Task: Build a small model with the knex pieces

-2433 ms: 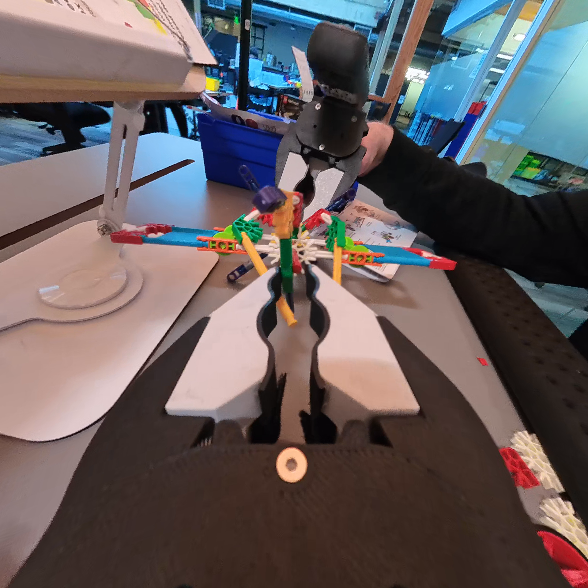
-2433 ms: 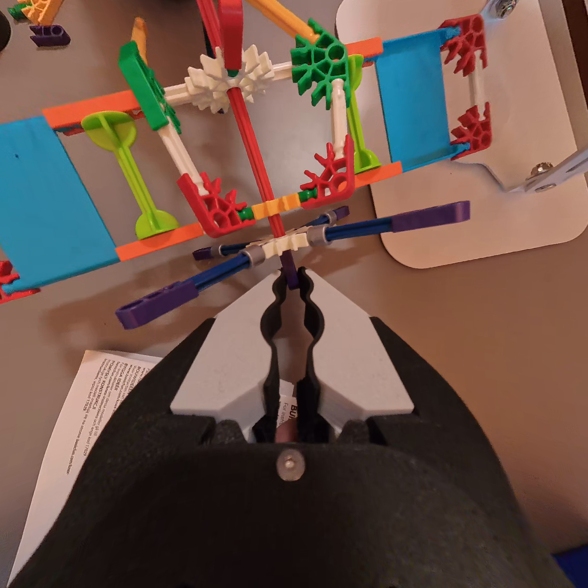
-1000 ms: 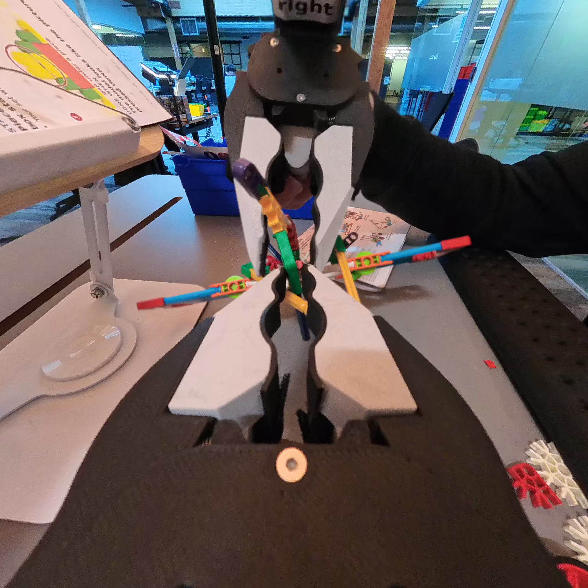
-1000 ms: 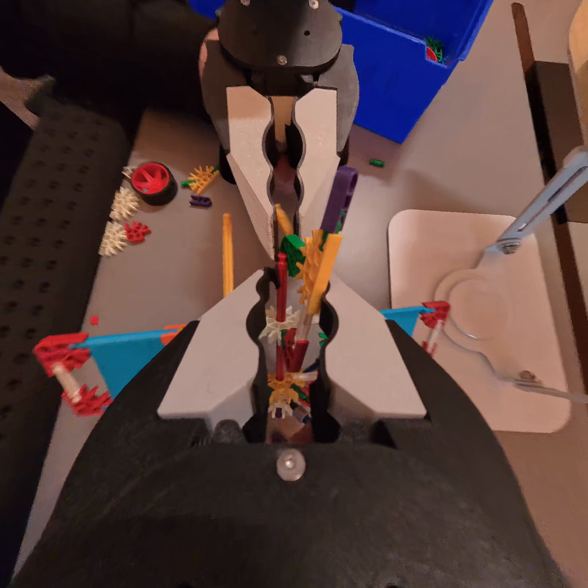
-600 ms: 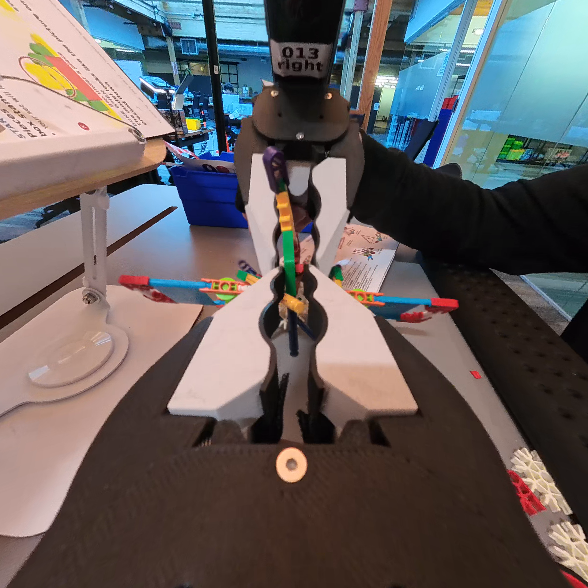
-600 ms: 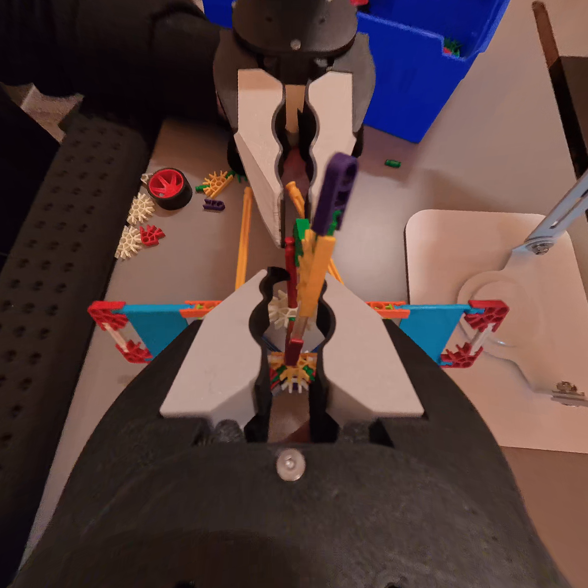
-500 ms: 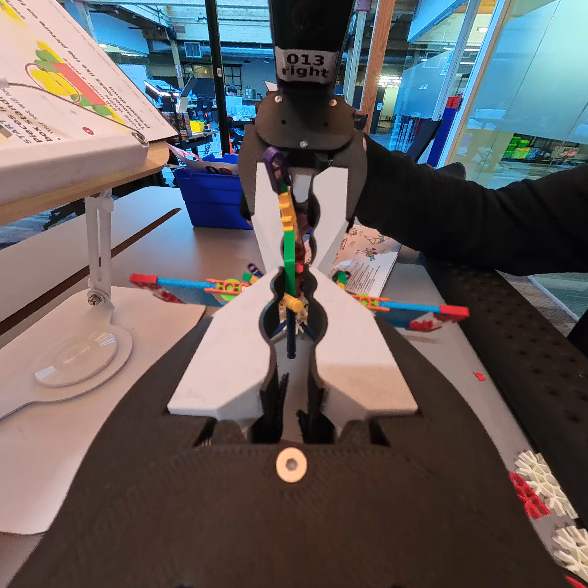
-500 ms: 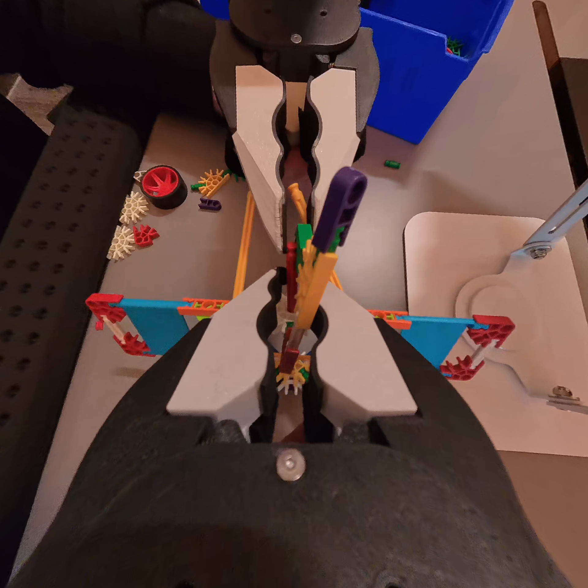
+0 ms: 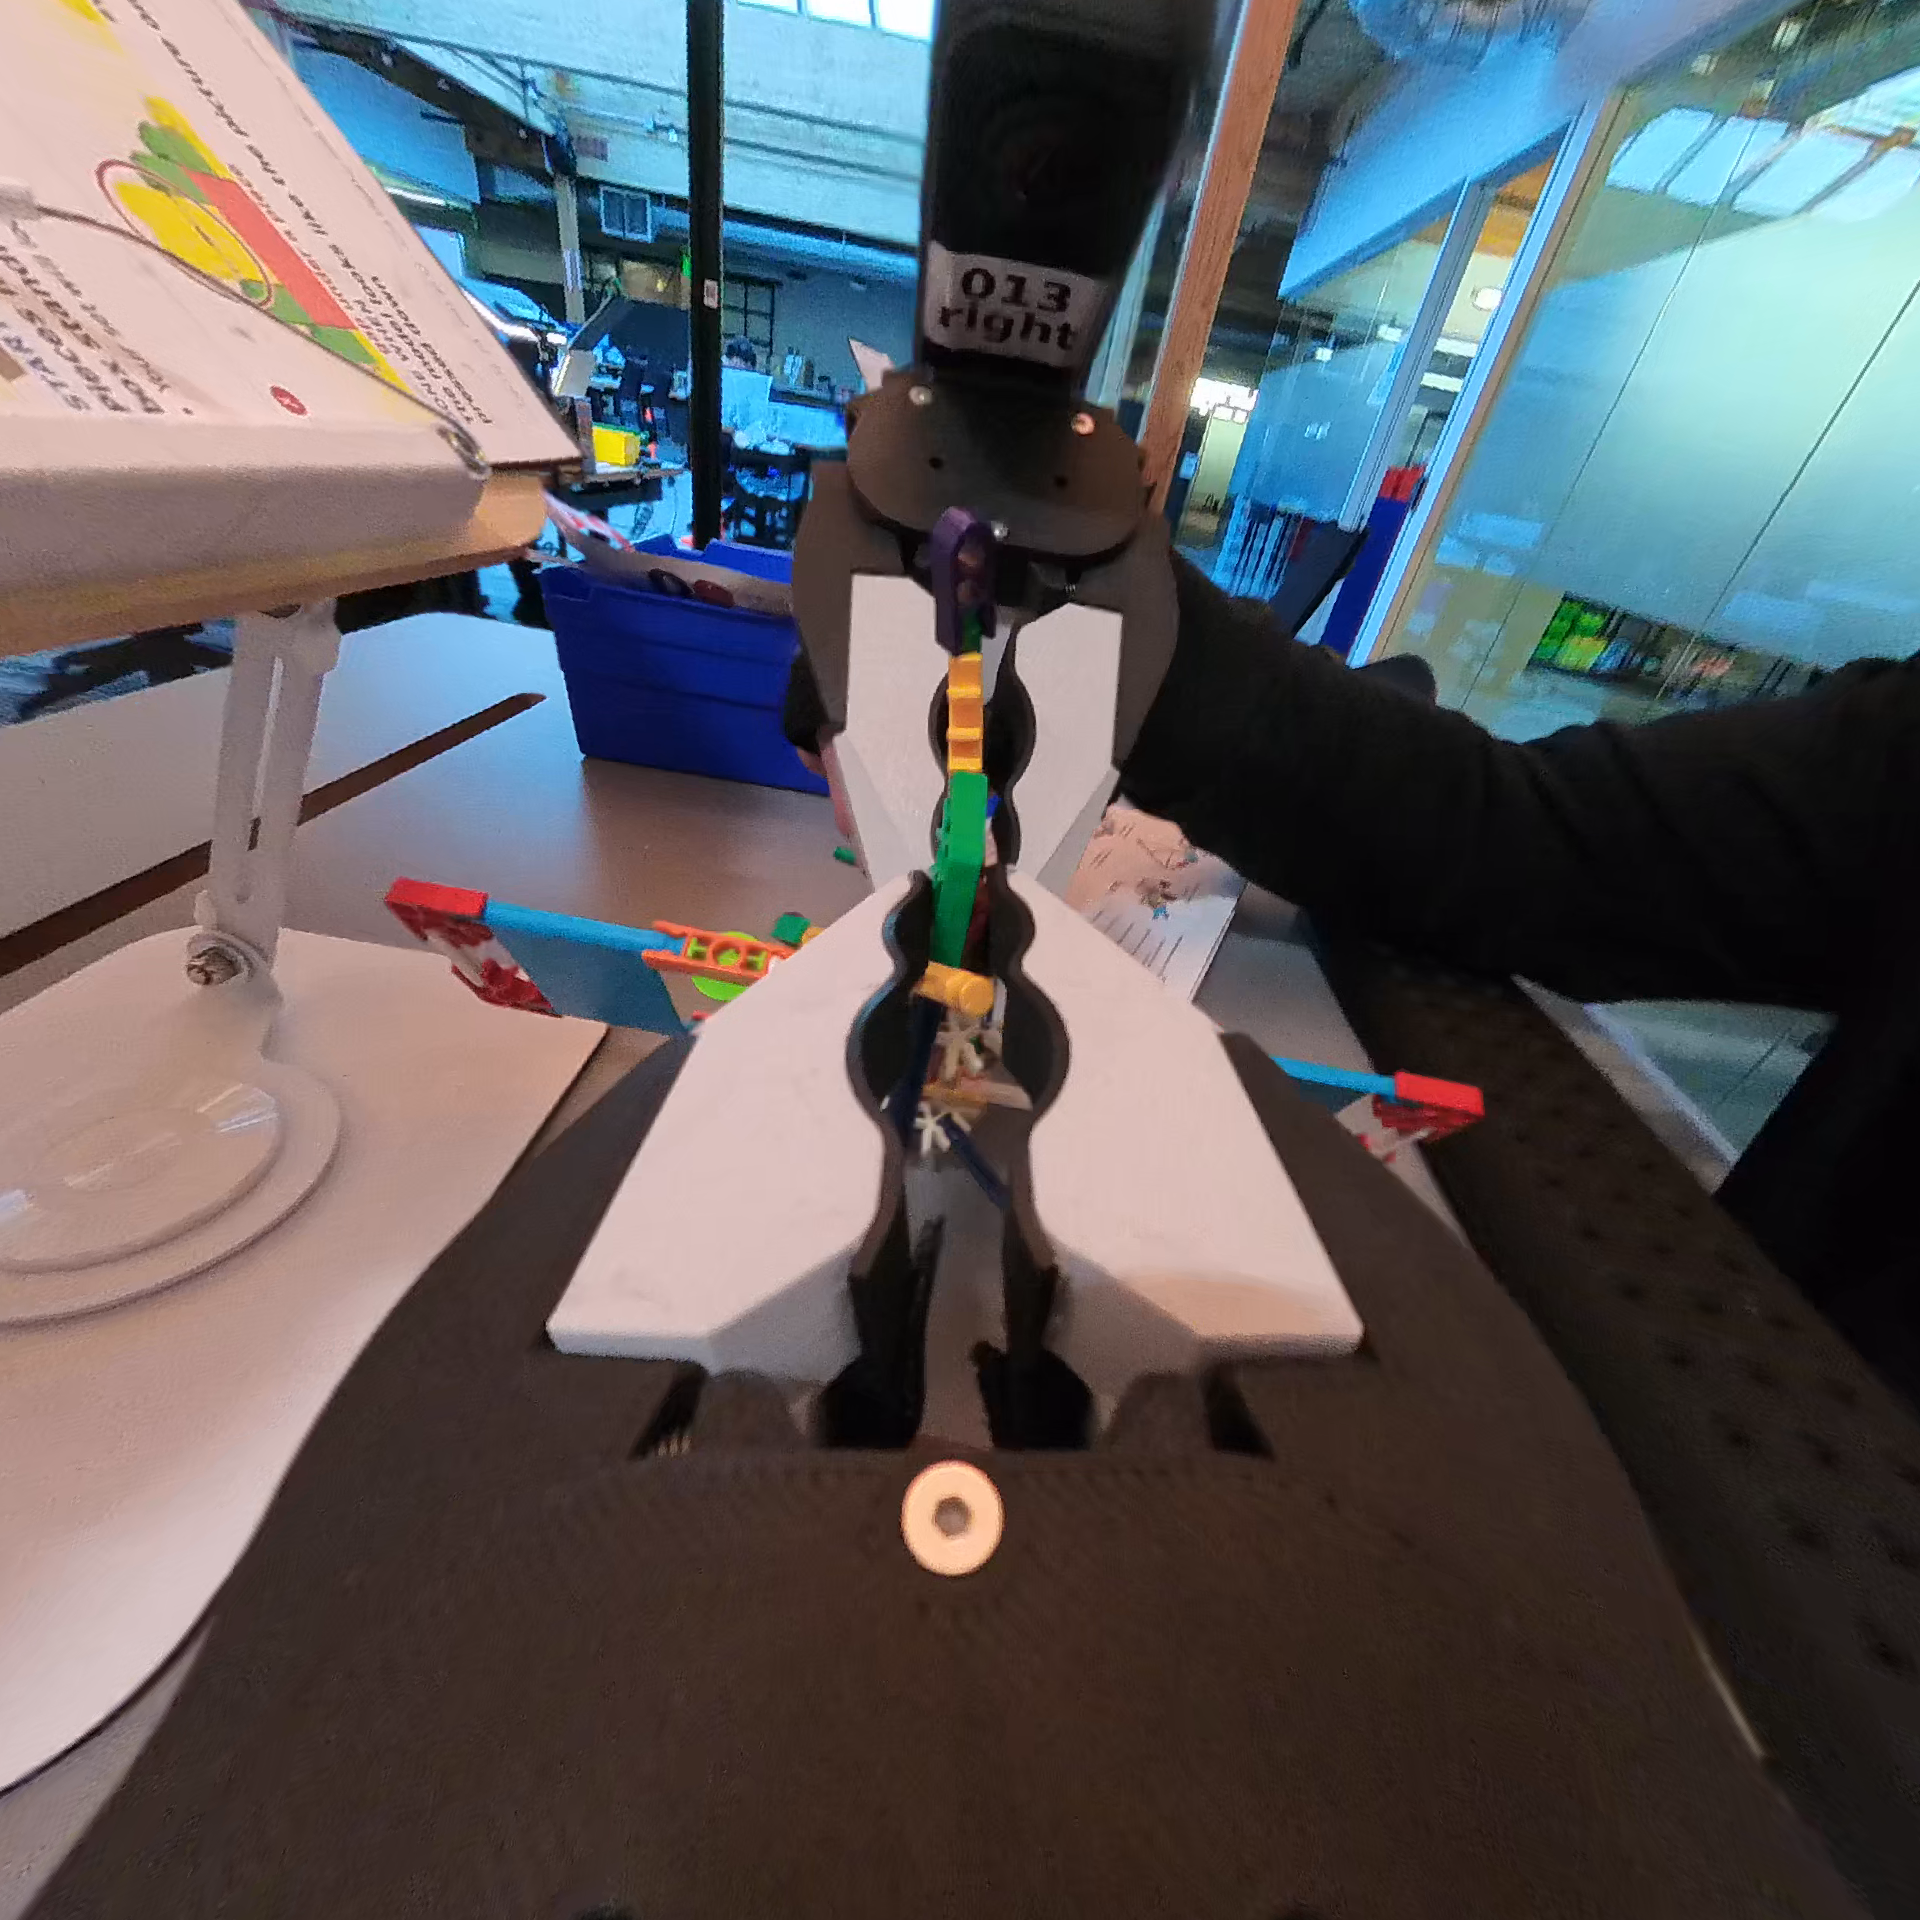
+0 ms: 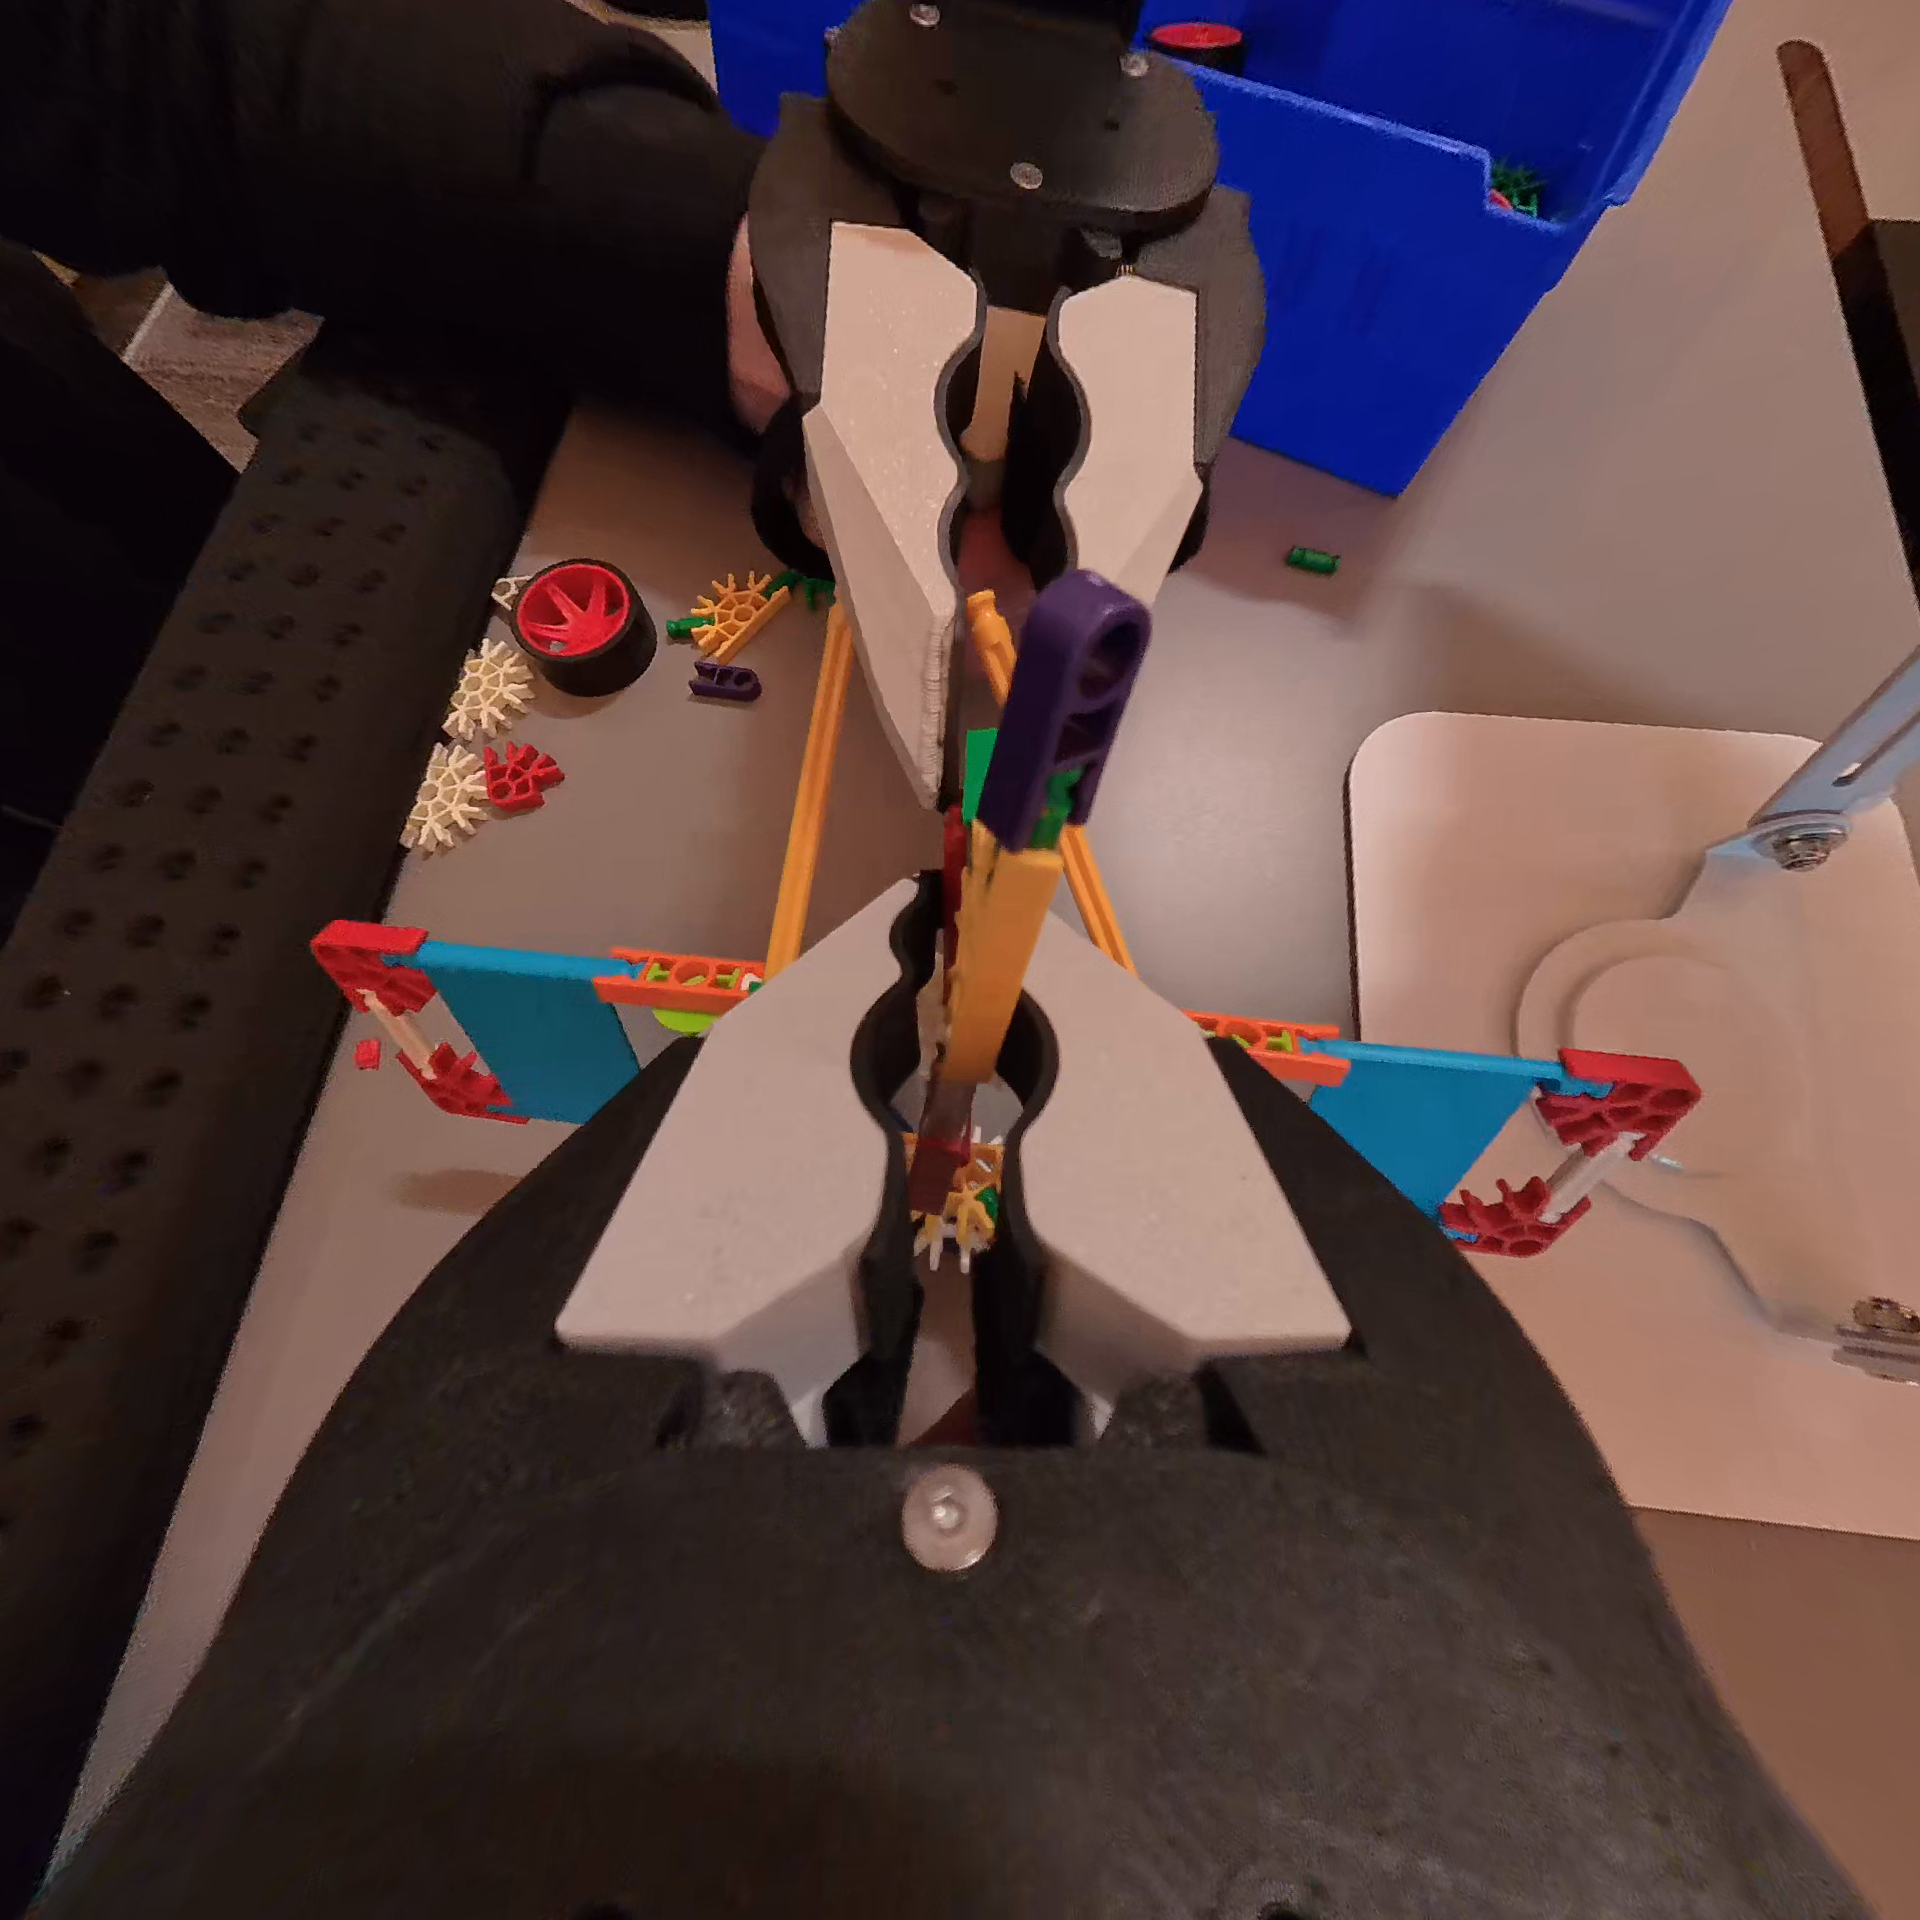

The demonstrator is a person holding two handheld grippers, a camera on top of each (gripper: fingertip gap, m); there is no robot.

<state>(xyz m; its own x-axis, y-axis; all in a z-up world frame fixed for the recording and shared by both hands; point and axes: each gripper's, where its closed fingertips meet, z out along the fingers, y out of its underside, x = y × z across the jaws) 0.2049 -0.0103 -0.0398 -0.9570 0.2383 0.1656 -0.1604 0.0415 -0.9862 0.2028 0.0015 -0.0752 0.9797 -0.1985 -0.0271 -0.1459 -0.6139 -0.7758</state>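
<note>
hand-held gripper (image 9: pixel 961 894): black shell | white fingers | black sleeve (image 9: pixel 1507 831)

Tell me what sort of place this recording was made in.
Probably a worktable in an open office or lab. Beyond the table stand glass partition walls and far-off cluttered desks. On it sit a blue parts bin and a white stand holding an open instruction booklet.

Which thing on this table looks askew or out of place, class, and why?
The toy model sits tilted: its left blue wing is higher than its right blue wing. Both grippers close on its centre. Loose pieces, including a red wheel and white connectors, lie scattered outside the blue bin.
</note>
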